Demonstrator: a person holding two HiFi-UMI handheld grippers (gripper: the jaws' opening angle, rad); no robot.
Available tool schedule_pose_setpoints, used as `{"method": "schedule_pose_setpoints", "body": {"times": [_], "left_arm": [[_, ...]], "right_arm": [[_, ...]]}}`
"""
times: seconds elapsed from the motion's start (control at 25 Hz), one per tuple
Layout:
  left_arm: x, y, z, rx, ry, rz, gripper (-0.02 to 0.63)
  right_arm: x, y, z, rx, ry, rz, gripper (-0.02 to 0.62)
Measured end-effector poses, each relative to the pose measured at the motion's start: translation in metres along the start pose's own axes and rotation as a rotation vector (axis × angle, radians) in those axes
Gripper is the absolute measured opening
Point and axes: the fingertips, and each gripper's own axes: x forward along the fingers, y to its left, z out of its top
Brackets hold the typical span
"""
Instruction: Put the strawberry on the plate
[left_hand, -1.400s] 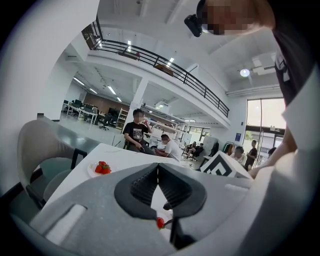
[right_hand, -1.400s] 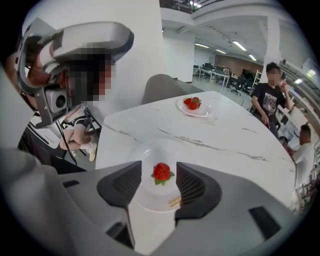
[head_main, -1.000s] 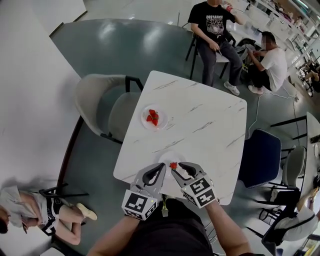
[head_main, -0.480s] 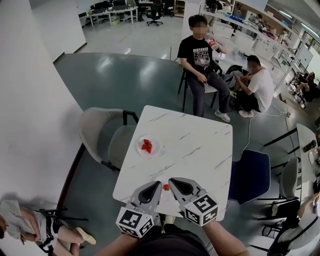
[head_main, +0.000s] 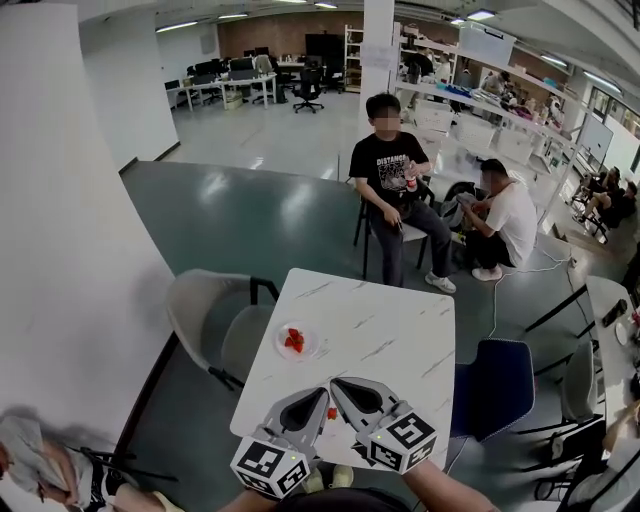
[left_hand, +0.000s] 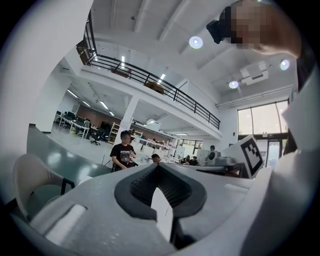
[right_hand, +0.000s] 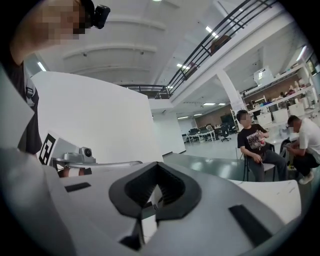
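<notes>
In the head view a white marble table (head_main: 390, 345) carries a small clear plate (head_main: 308, 347) that holds red strawberries (head_main: 293, 340) at its left side. One more strawberry (head_main: 331, 413) shows as a red spot near the table's front edge, in the gap between my two grippers; what it rests on is hidden. My left gripper (head_main: 320, 395) and right gripper (head_main: 337, 384) hover side by side above that edge, tips nearly touching. In the left gripper view the left gripper (left_hand: 157, 166) is shut with nothing in it. The right gripper (right_hand: 157, 165) is likewise shut and empty.
A grey armchair (head_main: 212, 318) stands left of the table and a blue chair (head_main: 492, 385) right of it. Two seated people (head_main: 392, 190) (head_main: 505, 222) are beyond the far edge. A white wall (head_main: 70, 230) runs along the left.
Both grippers have risen away from the table and point more level. The right jaws, open around the near strawberry before, are shut without it. The strawberry stays below.
</notes>
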Motion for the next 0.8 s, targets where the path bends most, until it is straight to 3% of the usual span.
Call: {"method": "schedule_pose_setpoints", "body": {"times": [0.28, 0.8], "left_arm": [[0.003, -0.005, 0.013, 0.022, -0.012, -0.004, 0.011], [-0.004, -0.003, 0.014, 0.041, -0.012, 0.02, 0.01]], "right_arm": [[-0.003, 0.003, 0.021, -0.052, -0.043, -0.005, 0.002], [-0.007, 0.002, 0.018, -0.035, -0.046, -0.029, 0.002]]}}
